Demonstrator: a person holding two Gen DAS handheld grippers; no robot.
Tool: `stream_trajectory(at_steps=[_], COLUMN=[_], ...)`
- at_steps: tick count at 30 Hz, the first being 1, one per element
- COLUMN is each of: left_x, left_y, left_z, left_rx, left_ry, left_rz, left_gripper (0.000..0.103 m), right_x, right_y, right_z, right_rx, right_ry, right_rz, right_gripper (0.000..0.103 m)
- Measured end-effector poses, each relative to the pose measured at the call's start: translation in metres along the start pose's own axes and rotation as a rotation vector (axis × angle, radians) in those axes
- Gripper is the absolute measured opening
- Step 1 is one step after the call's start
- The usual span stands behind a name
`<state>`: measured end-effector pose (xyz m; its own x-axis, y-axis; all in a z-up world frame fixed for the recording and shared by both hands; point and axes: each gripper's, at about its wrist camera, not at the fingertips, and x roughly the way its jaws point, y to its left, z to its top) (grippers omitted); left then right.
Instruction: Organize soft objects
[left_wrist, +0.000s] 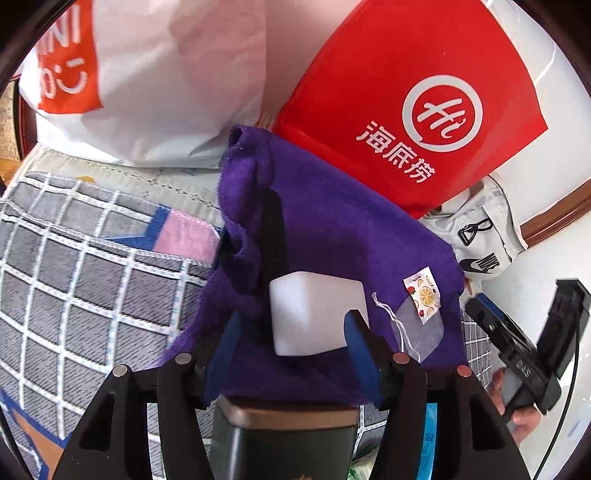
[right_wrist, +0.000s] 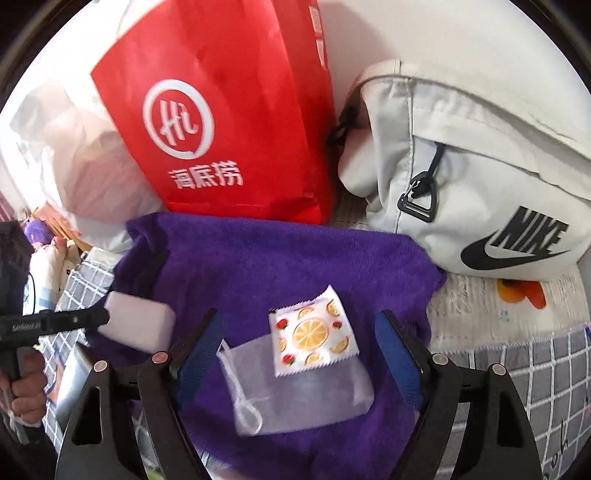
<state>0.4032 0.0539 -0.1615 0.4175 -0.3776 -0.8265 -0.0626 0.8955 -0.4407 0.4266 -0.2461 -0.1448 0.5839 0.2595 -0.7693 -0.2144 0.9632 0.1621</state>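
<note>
A quilted bedspread (left_wrist: 92, 280) in grey with a white grid, stitched and slightly puffy, lies under everything. Against its far side lean a stiff glossy red paper bag (right_wrist: 221, 122) with a white round logo, a crumpled white plastic shopping bag (left_wrist: 166, 85) with an orange panel, and a pale grey fabric sling bag (right_wrist: 480, 206) bearing a black swoosh mark — soft, with seams and a black buckle.

Spread in front of them is a fuzzy purple terry towel (right_wrist: 277, 258), its left edge bunched into folds. On it rest the smaller things: a smooth white foam block (left_wrist: 317, 314) with squared edges, and well to its right a sheer white mesh drawstring pouch (right_wrist: 295, 391) with a flat crinkle-edged sachet printed with orange slices (right_wrist: 314, 336) lying across its top.

The left gripper (left_wrist: 291, 332) straddles the foam block, jaws apart; its right pad sits at the block's edge — whether it touches I cannot tell. The right gripper (right_wrist: 295, 343) stands wide open around the pouch and sachet, pressing neither.
</note>
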Motion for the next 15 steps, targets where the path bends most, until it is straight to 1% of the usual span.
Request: stream_trajectory(at_steps=[3, 6, 11, 15], left_x=[-0.016, -0.030, -0.056, -0.073], left_y=[0.004, 0.010, 0.021, 0.035], left_z=[-0.005, -0.013, -0.035, -0.055], left_rx=[-0.006, -0.015, -0.014, -0.036], left_ry=[-0.018, -0.027, -0.034, -0.039], left_rz=[0.014, 0.010, 0.027, 0.032], left_gripper=[0.057, 0.057, 0.057, 0.057], right_x=[-0.022, -0.043, -0.073, -0.088], right_y=[0.011, 0.024, 0.052, 0.076], right_z=[-0.008, -0.018, -0.051, -0.083], right_rx=[-0.029, -0.040, -0.071, -0.107], right_ry=[-0.021, -0.040, -0.051, -0.024], right_rz=[-0.035, -0.026, -0.034, -0.039], right_gripper=[0.083, 0.083, 0.083, 0.083])
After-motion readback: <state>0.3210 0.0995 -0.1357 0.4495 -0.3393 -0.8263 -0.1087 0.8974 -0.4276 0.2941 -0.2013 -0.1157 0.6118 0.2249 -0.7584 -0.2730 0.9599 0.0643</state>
